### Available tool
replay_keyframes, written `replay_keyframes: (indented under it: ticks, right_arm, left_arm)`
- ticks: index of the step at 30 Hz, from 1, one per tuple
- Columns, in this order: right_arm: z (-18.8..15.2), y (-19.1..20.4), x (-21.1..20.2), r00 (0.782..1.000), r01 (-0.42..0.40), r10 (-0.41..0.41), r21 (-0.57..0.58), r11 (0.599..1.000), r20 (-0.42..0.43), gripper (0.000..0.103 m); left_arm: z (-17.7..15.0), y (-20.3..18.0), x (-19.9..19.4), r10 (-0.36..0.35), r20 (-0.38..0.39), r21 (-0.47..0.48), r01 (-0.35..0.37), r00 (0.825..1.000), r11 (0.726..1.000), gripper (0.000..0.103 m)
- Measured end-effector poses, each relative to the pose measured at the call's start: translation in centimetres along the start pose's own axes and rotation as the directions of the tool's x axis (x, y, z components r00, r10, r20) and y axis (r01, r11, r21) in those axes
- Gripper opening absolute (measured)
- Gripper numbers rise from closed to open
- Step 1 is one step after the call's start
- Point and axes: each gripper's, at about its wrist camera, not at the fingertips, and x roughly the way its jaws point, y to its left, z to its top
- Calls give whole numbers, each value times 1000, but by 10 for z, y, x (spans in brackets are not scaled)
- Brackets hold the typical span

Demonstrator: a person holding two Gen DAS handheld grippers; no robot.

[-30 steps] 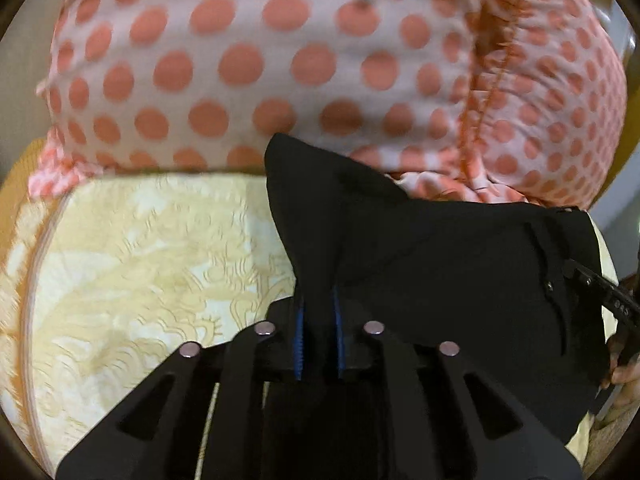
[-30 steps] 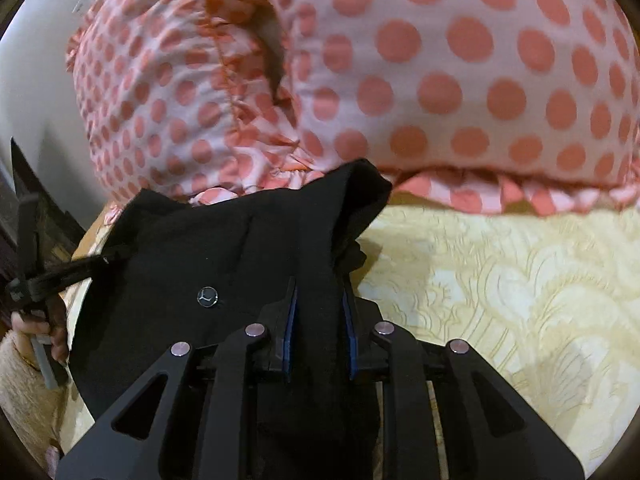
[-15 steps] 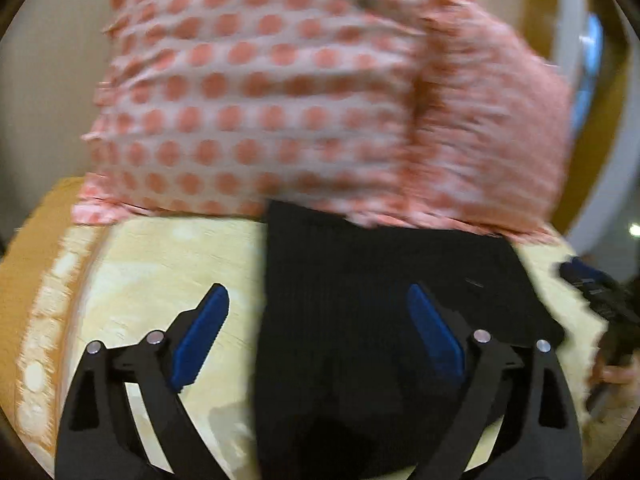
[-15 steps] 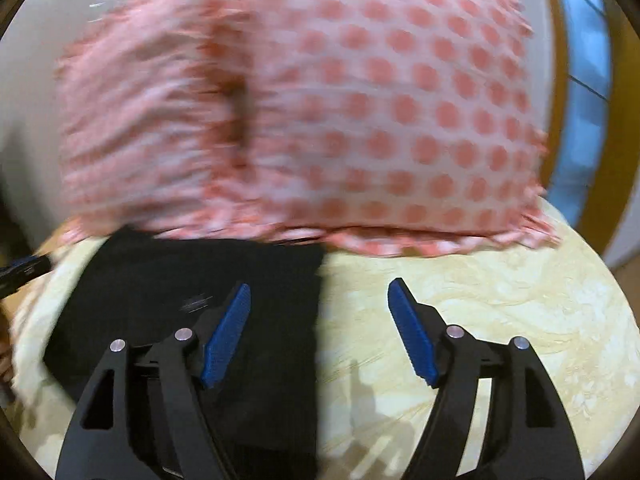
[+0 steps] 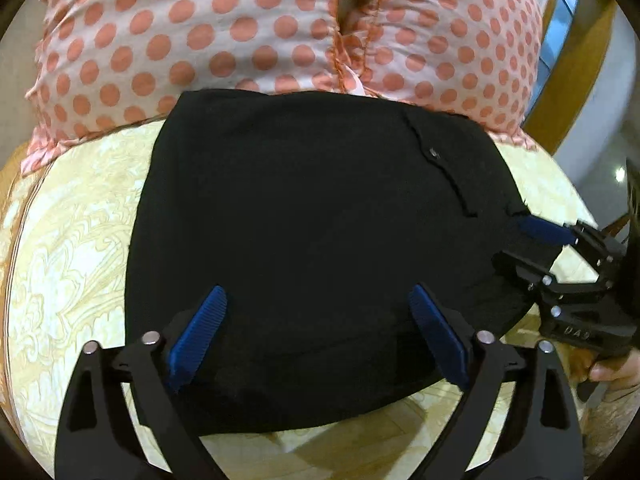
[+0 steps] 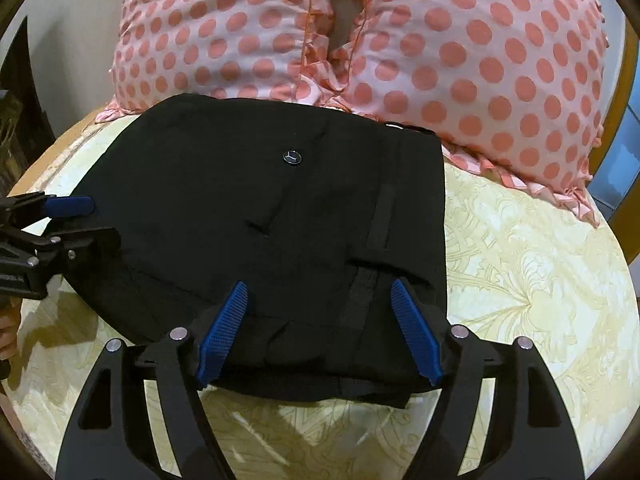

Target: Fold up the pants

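The black pants lie folded into a flat rectangle on the yellow patterned bedspread. They also show in the right wrist view, with a metal button on top. My left gripper is open and empty over the near edge of the pants. My right gripper is open and empty over the near right part of the pants. Each gripper appears at the side of the other's view: the right one, the left one.
Two pink pillows with orange dots stand right behind the pants. The bedspread extends to the left and right of the pants. A wooden frame and a wall are at the far right.
Both grippers were shut on the black pants a second ago. They have opened, let the fabric go and pulled back; the pants now lie flat and folded.
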Motion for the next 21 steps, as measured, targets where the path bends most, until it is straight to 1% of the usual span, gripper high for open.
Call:
replay_keyframes:
  ticks: [3,6,7,9,10,12,13,15,19,21]
  right_arm:
    - [0,-3,4,1000,-13,13,14,1000,-11,80]
    - [0,-7,6,999,-33,33,35,999,-6,82]
    - [1,-8,5,999,-35,35,40,999,-5,82]
    - [-1,-9,-4,1000,-25,24,86,996,8,83]
    - [-6,-8,-17,999,-19,15,119,993,36,88]
    - [-13,-5,-34,997,-27,17,134,991,79,96]
    - [-19,-1,-46,994,-21,6,138,990,107,97]
    - [-29,7,-58,992,-23,5,137,990,128,97]
    - [-55,25,-71,992,-21,2,144,989,127,97]
    - [-66,33,-73,993,-15,-4,152,988,121,97]
  left_arm:
    - [1,-1,2,4,-11,7,-4,1000,1000,101]
    - [1,3,3,-8,13,5,8,1000,1000,101]
    - [0,2,1,3,23,5,-3,1000,1000,101]
    - [-2,0,-7,47,29,-4,-47,998,999,101]
    - [-6,-2,-17,70,46,-5,-70,997,998,101]
    - [-14,-3,-36,92,88,-2,-92,992,996,101]
    - [-20,-3,-47,125,111,-6,-125,986,992,101]
    - [-30,-3,-61,165,128,-20,-163,978,986,101]
    - [-60,1,-80,243,138,-60,-237,960,970,101]
    - [-75,1,-84,266,134,-66,-260,955,963,101]
